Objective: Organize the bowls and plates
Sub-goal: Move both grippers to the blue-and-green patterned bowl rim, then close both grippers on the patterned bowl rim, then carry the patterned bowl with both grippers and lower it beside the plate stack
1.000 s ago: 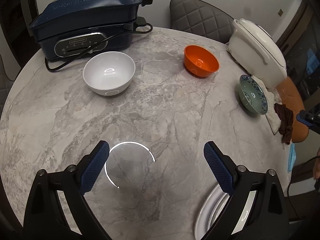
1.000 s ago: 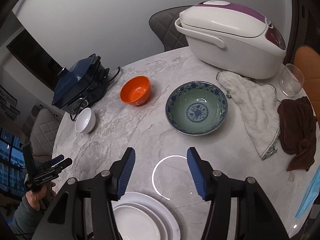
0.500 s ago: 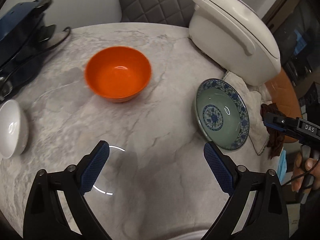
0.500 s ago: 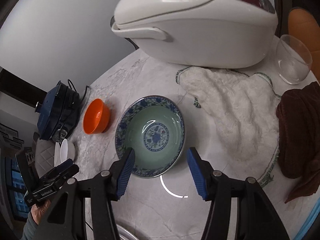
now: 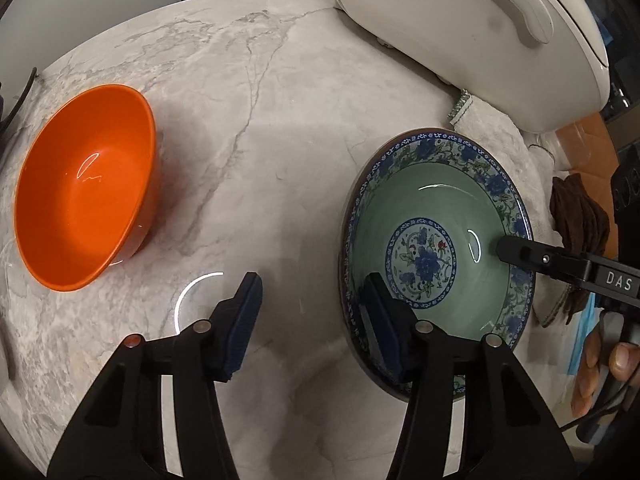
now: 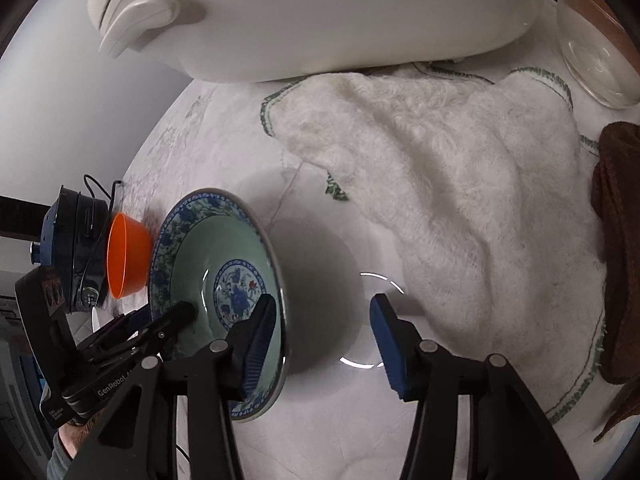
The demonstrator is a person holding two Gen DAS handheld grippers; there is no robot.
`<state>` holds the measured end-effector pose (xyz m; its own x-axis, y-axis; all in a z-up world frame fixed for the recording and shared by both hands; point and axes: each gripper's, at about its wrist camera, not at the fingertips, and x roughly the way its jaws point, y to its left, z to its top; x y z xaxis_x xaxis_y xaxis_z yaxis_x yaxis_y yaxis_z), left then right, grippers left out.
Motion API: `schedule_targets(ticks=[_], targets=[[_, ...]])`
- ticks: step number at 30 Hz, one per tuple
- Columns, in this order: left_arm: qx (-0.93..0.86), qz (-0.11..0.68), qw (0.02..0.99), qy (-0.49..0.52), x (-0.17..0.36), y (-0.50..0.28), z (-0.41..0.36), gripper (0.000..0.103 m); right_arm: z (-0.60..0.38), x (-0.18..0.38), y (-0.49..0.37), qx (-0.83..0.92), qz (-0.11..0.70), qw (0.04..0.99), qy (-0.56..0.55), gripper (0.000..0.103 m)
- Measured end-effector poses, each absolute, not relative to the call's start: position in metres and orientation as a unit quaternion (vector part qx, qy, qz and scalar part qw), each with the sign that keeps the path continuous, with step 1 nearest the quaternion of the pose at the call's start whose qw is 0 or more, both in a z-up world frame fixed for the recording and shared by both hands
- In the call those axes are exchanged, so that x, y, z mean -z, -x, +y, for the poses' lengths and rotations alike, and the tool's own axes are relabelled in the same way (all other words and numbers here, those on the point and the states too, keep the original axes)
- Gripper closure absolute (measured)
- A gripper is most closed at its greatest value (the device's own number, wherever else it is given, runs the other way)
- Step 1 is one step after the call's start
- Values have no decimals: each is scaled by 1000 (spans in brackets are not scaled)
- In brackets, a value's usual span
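Observation:
A green bowl with a blue flowered rim (image 5: 436,240) sits on the marble table (image 5: 248,128); it also shows in the right wrist view (image 6: 216,276). My left gripper (image 5: 312,320) is open, its right finger inside the bowl's near rim and its left finger outside. My right gripper (image 6: 324,336) is open, its left finger inside the bowl's opposite rim and its right finger outside; one right finger (image 5: 532,256) shows in the left wrist view. An orange bowl (image 5: 84,184) stands to the left.
A white rice cooker (image 5: 472,28) stands behind the green bowl. A white towel (image 6: 432,184), a brown cloth (image 6: 620,240) and a clear glass (image 6: 596,44) lie to the right. A dark blue cooker (image 6: 72,248) stands beyond the orange bowl.
Both grippers have moved in on the green bowl from opposite sides and now straddle its rim. The left gripper's jaws have narrowed. The white bowl and plates have left the left view.

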<state>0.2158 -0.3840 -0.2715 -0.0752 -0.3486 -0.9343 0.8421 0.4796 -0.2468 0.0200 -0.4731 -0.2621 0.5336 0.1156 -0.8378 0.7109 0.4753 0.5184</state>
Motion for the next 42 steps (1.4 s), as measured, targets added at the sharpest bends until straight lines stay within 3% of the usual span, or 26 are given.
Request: schedule_targets(ticks=[5, 7, 8, 10, 12, 24, 31, 42], targets=[[464, 574, 638, -217, 276, -213, -391, 56, -476, 263, -28, 191, 440, 738, -475, 51], [466, 578, 636, -208, 279, -214, -392, 57, -474, 264, -34, 188, 450, 739, -465, 66], [468, 578, 636, -206, 279, -214, -391, 59, -473, 266, -37, 186, 460, 737, -459, 80], [478, 572, 634, -206, 277, -210, -394, 77, -471, 265, -43, 179, 459, 738, -461, 90], [481, 562, 638, -214, 273, -205, -395, 88, -468, 262, -49, 177, 463, 740, -454, 94], [459, 546, 674, -192, 229, -209, -348, 87, -439, 229, -59, 148, 456, 760, -439, 94], [412, 539, 713, -176, 203, -227, -259, 85, -385, 204, -88, 101, 467, 773, -417, 94], [322, 571, 743, -132, 217, -251, -98, 83, -260, 209, -149, 17, 525, 765, -371, 93]])
